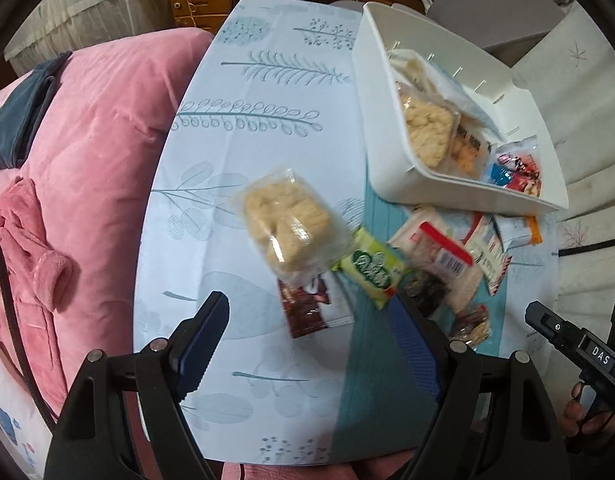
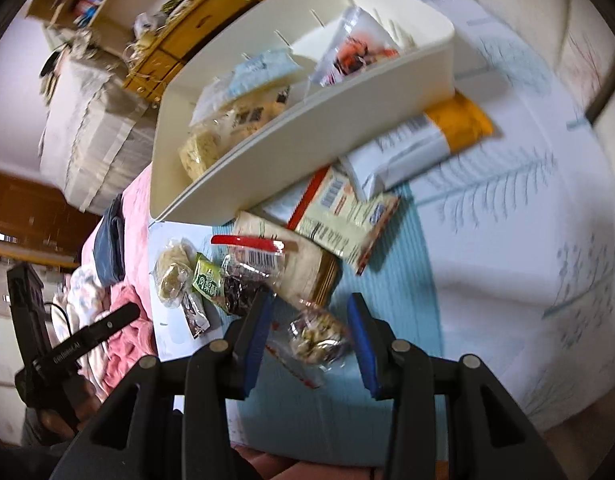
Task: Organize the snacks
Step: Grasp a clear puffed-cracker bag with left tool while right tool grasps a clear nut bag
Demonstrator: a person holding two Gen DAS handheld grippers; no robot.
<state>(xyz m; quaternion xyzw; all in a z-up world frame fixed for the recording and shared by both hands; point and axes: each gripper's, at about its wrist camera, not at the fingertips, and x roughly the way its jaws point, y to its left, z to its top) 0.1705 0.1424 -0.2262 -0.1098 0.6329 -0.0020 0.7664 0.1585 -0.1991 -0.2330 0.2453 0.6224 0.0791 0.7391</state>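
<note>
White plastic is forming the bin [image 1: 391, 184], which is standing at the far right of the table [image 1: 267, 80] and is already partly filled: two clear packs of pale puffed snacks, an orange-printed pack and a red-and-blue packet are being held inside it. Roughly half the job is judged done.

Still left loose on the cloth, just near of the bin, is a cluster of snacks: a puffed pack [image 1: 287, 224], a green packet [image 1: 373, 270], a dark red sachet [image 1: 311, 312], a red-topped bag [image 1: 439, 264], a cream packet with a red edge [image 2: 343, 216], a white-and-orange wrapper [image 2: 419, 148] partly tucked against the bin's wall, and a small clear nut bag [image 2: 317, 336].

The nut bag is being framed by the right gripper [image 2: 309, 332]; it is lying on the table between the blue pads, which are standing apart on either side of it without visibly pressing on it, though blur is making contact hard to judge. That bag is judged to be the next pick.

The left gripper [image 1: 307, 344] is being held wide apart and empty above the cloth, with the red sachet lying just beyond its tips and the puffed pack farther off. A pink quilt [image 1: 87, 140] is lying to the table's left.
</note>
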